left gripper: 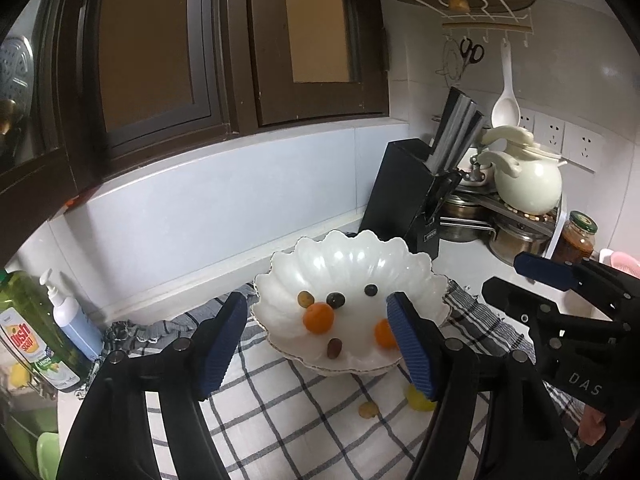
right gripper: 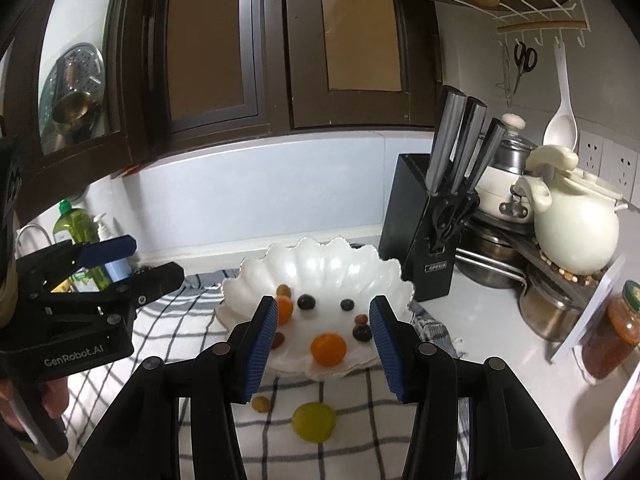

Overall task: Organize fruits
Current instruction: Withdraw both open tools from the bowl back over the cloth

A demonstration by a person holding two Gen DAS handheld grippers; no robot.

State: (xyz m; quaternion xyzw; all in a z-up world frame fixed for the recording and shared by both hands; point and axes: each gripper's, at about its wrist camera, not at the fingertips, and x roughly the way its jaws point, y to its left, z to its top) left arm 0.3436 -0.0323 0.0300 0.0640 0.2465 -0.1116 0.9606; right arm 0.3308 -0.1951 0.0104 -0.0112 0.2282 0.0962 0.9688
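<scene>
A white shell-shaped bowl [left gripper: 344,264] [right gripper: 320,264] stands on a checked cloth [left gripper: 280,400] [right gripper: 352,408]. It holds two orange fruits [left gripper: 318,318] [right gripper: 329,349] and several small dark and olive grapes [left gripper: 335,300] [right gripper: 306,302]. A yellow-green fruit [right gripper: 314,421] [left gripper: 418,400] and a small olive grape [right gripper: 261,404] [left gripper: 368,410] lie on the cloth in front of the bowl. My left gripper [left gripper: 320,344] is open and empty, above the bowl's near rim. My right gripper [right gripper: 324,352] is open and empty, above the bowl's front and the loose fruits.
A black knife block [left gripper: 416,196] [right gripper: 432,224] stands behind the bowl at the right. Pots, a cream kettle [right gripper: 572,224] and a sauce jar [right gripper: 612,328] fill the right corner. Dish soap bottles [left gripper: 32,328] stand at the left by the wall.
</scene>
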